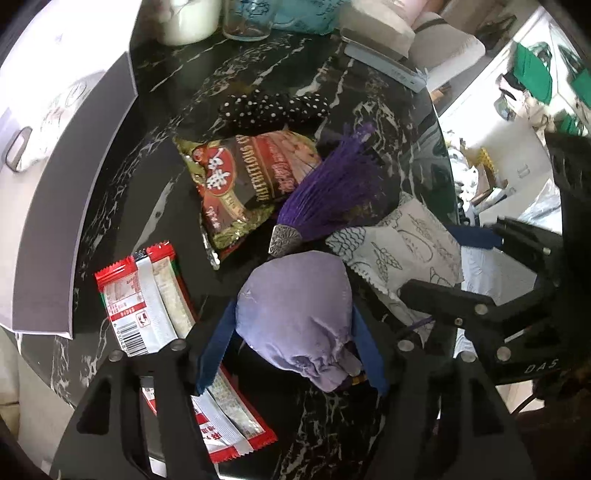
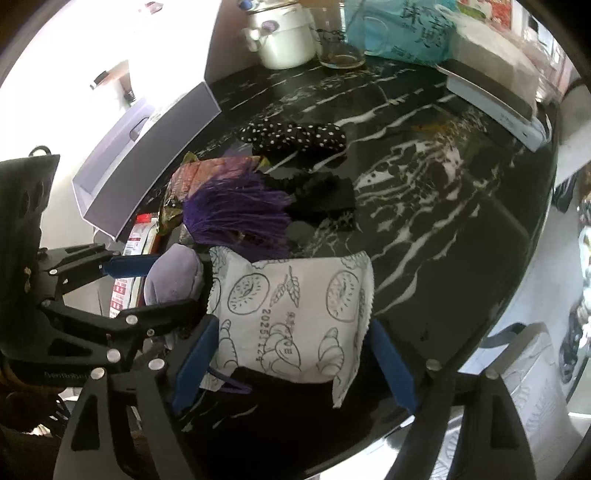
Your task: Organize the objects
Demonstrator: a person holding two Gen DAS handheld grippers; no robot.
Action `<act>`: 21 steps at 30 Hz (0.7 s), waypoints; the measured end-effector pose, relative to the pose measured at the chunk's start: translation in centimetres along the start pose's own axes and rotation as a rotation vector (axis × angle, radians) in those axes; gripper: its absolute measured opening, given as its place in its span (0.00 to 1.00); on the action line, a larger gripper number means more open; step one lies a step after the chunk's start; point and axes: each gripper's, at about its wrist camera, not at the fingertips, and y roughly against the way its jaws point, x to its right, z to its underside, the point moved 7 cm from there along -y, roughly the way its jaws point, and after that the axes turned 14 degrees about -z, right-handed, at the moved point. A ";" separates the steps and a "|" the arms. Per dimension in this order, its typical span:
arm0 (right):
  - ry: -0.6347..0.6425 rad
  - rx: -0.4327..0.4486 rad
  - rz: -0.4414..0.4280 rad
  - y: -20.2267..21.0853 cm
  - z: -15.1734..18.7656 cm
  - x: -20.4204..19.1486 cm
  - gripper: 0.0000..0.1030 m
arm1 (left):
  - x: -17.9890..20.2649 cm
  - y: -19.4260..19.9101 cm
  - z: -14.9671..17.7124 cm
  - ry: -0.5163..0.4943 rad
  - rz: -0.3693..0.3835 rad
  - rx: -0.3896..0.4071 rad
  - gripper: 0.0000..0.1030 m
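Observation:
My left gripper (image 1: 291,347) has its blue pads on both sides of a lilac cloth pouch (image 1: 295,314), which lies on the black marble table (image 1: 258,74); the pouch also shows in the right wrist view (image 2: 173,273). My right gripper (image 2: 291,350) is open around a white snack packet printed with pastries (image 2: 291,314), also visible in the left wrist view (image 1: 399,251). A purple tassel (image 1: 332,192) lies between them, over a dark red snack bag (image 1: 240,177). Red-and-white sachets (image 1: 144,295) lie to the left. A black dotted hair band (image 1: 273,107) lies farther back.
A grey open box (image 1: 66,192) stands at the table's left edge. A white pot (image 2: 280,37), a glass jar (image 2: 338,40), a teal bag (image 2: 399,29) and a flat white box (image 2: 491,99) line the far side. Black lace cloth (image 2: 321,199) lies beside the tassel.

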 end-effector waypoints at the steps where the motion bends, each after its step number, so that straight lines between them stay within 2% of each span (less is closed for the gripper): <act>1: 0.006 -0.001 0.006 -0.1 -0.1 0.0 0.83 | 0.1 0.0 0.0 -0.010 -0.006 0.006 0.60; 9: -0.039 -0.024 -0.048 -1.1 -0.3 0.4 0.87 | 0.3 0.0 0.1 -0.057 -0.036 0.035 0.60; 11: -0.041 -0.020 -0.050 -1.1 -0.3 0.3 0.86 | 0.2 0.1 0.1 -0.058 -0.040 0.040 0.56; 12: -0.034 -0.020 -0.045 -1.1 -0.3 0.1 0.83 | 0.2 0.1 0.1 -0.057 -0.040 0.044 0.53; 13: -0.022 -0.020 -0.060 -1.1 -0.3 -0.2 0.76 | 0.2 0.1 0.1 -0.053 -0.036 0.046 0.52; 15: -0.008 -0.017 -0.055 -1.1 -0.3 -0.6 0.72 | 0.1 0.1 0.2 -0.041 -0.024 0.046 0.50; 17: 0.026 -0.014 -0.043 -0.9 -0.3 -1.1 0.64 | 0.0 0.2 0.3 -0.028 -0.015 0.036 0.50; 21: 0.009 -0.002 -0.065 -0.6 -0.4 -1.2 0.60 | -0.1 0.5 0.4 -0.001 0.008 0.017 0.49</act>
